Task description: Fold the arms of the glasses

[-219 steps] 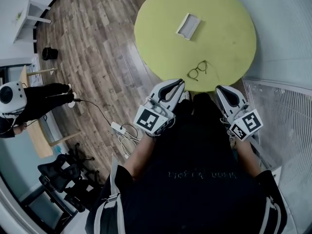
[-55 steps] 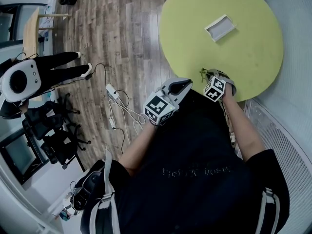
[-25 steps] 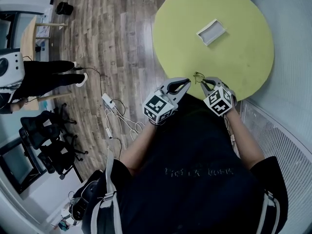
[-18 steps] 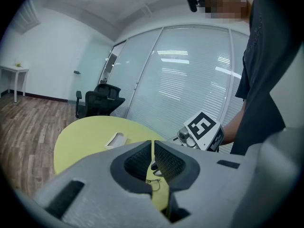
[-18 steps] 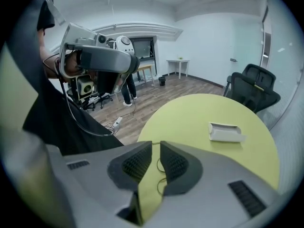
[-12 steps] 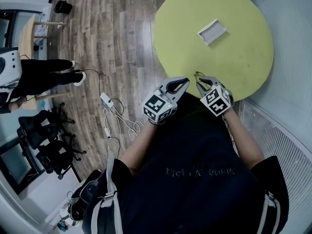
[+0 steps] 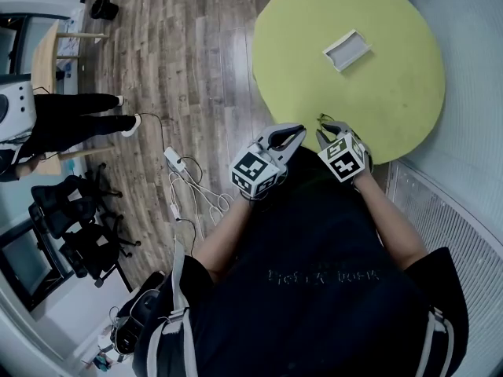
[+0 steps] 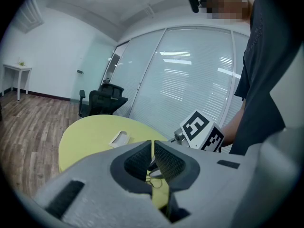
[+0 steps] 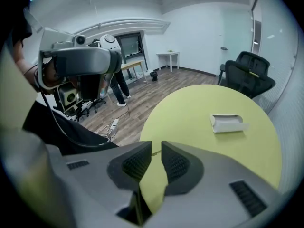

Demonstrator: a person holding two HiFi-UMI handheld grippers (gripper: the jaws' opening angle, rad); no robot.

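Thin dark-framed glasses [image 7: 321,119] sit at the near edge of the round yellow-green table [image 7: 377,85]. My right gripper [image 7: 322,132] has its tips on them. In the right gripper view, the right gripper [image 9: 156,148] has its jaws drawn close, and a thin piece of the glasses [image 9: 154,152] crosses the narrow gap. My left gripper [image 7: 294,134] hangs just left of the glasses, off the table's edge. In the left gripper view, that gripper [image 8: 152,144] is shut and empty; the glasses [image 8: 155,180] show beyond it.
A white tray [image 7: 346,49] lies on the table's far side. On the wooden floor at left are cables [image 7: 185,187], office chairs [image 7: 78,234] and a standing person [image 7: 71,124]. A slatted glass wall [image 7: 464,234] runs close on the right.
The right gripper has come back from the table toward me, then edged left toward the left gripper, with the glasses still at its tips. The left gripper has barely moved.
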